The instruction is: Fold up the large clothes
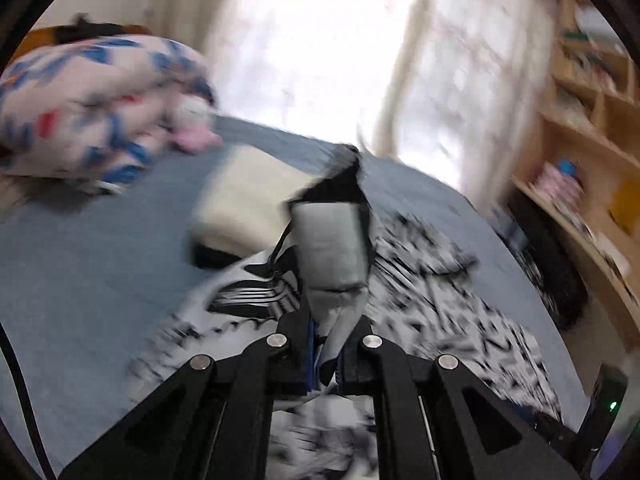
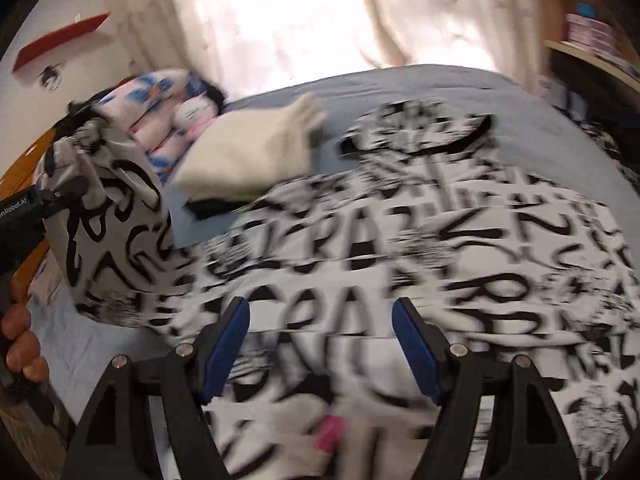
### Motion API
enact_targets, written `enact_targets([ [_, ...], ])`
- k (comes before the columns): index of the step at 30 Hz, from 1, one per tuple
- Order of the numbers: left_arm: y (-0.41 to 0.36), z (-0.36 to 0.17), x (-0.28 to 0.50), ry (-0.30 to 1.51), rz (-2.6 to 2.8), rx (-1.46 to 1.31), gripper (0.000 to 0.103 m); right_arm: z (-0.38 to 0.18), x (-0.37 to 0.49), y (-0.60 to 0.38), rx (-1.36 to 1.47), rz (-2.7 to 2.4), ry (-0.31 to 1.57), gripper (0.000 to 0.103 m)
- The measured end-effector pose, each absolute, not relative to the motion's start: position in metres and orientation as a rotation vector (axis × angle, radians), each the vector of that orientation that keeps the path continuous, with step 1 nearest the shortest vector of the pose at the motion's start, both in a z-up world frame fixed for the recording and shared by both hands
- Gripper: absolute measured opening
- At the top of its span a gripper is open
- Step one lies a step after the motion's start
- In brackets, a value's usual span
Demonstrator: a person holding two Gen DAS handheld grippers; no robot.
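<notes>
Gripping a grey-lined flap of the black-and-white lettered garment [image 1: 420,292], the left gripper [image 1: 328,344] is pinching the cloth tight between its closed fingers and holding that piece raised above the bed, so the fabric is standing up in front of its camera. In the right wrist view the same lifted bunch is hanging at the far left, beside the person's left hand [image 2: 20,336] on the handle, while the rest of the garment is lying spread across the near and right part of the blue bedsheet [image 2: 400,80]. The right gripper [image 2: 320,344] is hovering over the spread cloth with its blue-padded fingers [image 2: 222,352] wide apart and nothing between them. A folded cream garment [image 2: 248,156] is sitting on the sheet just beyond the printed one, touching its far edge. A floral duvet [image 1: 92,108] is lying bunched at the far left, and a wooden shelf unit [image 1: 588,120] is standing on the right.
</notes>
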State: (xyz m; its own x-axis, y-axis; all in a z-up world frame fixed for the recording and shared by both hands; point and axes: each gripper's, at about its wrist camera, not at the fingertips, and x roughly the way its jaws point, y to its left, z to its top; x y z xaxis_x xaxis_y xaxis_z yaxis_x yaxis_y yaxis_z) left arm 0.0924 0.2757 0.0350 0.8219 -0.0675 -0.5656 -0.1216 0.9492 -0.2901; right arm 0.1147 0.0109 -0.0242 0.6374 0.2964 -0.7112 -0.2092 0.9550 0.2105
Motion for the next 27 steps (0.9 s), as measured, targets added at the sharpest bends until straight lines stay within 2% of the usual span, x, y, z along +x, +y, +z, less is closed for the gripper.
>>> enact_targets([
  [4, 0.196, -0.019, 0.129, 0.781, -0.067, -0.277, 0.006, -0.032, 0.113, -0.037, 0.132, 0.211, 0.839, 0.074],
  [5, 0.181, -0.035, 0.134, 0.825, -0.087, -0.266, 0.009, -0.036, 0.113, -0.049, 0.141, 0.194, 0.847, 0.074],
  [7, 0.157, -0.072, 0.145, 0.938, -0.103, -0.227, 0.014, -0.044, 0.111, -0.066, 0.156, 0.173, 0.863, 0.074],
  [10, 0.136, -0.111, 0.149, 1.073, -0.104, -0.204, 0.015, -0.054, 0.112, -0.084, 0.178, 0.166, 0.892, 0.074],
  [13, 0.136, -0.114, 0.136, 1.079, -0.134, -0.23, 0.015, -0.058, 0.111, -0.094, 0.205, 0.18, 0.9, 0.074],
  [18, 0.142, -0.085, 0.117, 1.067, -0.213, -0.267, 0.02, -0.062, 0.117, -0.09, 0.254, 0.249, 0.917, 0.074],
  [19, 0.141, -0.083, 0.111, 1.066, -0.219, -0.245, 0.028, -0.062, 0.118, -0.088, 0.263, 0.265, 0.922, 0.074],
  [20, 0.14, -0.083, 0.106, 1.067, -0.209, -0.21, 0.048, -0.063, 0.119, -0.086, 0.274, 0.28, 0.927, 0.074],
  [22, 0.141, -0.082, 0.101, 1.059, -0.197, -0.183, 0.081, -0.064, 0.119, -0.081, 0.298, 0.313, 0.941, 0.074],
  [27, 0.138, -0.087, 0.086, 1.069, -0.235, -0.212, 0.082, -0.067, 0.116, -0.07, 0.308, 0.357, 0.974, 0.074],
])
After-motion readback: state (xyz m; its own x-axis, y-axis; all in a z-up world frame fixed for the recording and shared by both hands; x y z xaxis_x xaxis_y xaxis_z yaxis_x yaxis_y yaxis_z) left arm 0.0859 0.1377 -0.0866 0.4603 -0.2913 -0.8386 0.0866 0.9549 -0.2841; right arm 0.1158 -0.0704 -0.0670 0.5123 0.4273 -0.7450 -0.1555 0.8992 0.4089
